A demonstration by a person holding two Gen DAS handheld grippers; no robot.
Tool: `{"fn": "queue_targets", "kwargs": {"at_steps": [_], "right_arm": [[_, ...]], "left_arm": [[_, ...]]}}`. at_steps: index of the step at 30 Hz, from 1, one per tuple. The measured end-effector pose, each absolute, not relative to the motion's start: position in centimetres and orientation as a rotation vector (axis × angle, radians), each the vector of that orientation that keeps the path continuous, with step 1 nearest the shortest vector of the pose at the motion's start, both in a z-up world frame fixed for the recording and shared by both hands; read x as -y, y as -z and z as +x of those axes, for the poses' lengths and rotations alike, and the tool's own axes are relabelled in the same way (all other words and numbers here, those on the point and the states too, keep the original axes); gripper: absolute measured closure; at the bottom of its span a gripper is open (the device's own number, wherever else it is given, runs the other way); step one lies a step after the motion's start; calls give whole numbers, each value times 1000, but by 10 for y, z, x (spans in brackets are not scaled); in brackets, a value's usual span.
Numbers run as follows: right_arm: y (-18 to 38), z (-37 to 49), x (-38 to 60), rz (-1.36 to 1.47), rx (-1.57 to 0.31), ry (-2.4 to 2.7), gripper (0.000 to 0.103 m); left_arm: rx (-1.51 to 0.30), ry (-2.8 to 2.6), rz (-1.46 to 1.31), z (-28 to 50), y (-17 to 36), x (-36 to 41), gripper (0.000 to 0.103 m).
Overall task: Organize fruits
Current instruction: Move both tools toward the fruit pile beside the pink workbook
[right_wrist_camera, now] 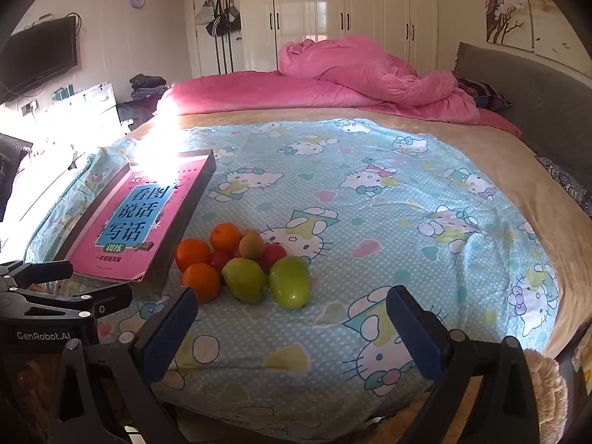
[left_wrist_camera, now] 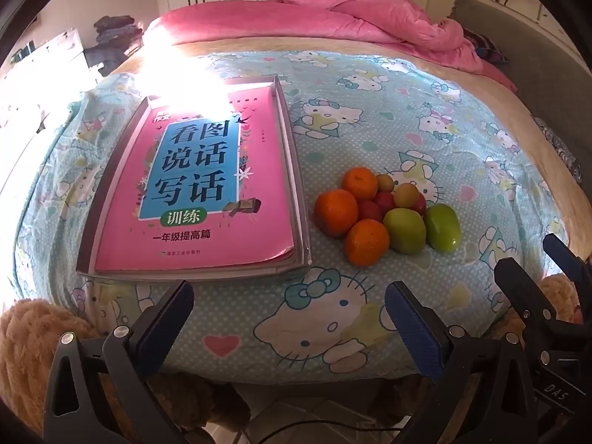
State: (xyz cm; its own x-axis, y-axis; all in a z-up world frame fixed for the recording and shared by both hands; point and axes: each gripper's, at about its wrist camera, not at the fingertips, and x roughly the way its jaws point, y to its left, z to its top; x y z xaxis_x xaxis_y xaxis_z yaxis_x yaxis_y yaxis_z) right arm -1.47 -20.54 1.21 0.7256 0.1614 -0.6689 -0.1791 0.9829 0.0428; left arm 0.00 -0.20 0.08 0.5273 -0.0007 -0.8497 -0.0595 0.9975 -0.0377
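Both the left gripper [left_wrist_camera: 288, 327] and right gripper [right_wrist_camera: 290, 333] are waiting wide open and empty, and the round fruits [left_wrist_camera: 384, 216] are looking small, smooth and ready to roll, so squeezing one gently around its middle seems best.

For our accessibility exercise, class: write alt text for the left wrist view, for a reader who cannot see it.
A pile of fruit, oranges, green and small red ones, lies on a cartoon-cat bedsheet beside a shallow tray holding a pink book. The open left gripper hovers empty in the foreground, with the right gripper at the right edge. A pink quilt is bunched behind.
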Motion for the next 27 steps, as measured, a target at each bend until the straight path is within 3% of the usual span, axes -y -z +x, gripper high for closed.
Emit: {"fn": "queue_targets", "kwargs": {"at_steps": [27], "right_arm": [[-7, -10, 205, -14, -744, -186, 0]], "left_arm": [[-1006, -28, -62, 4, -2, 4, 0]]}}
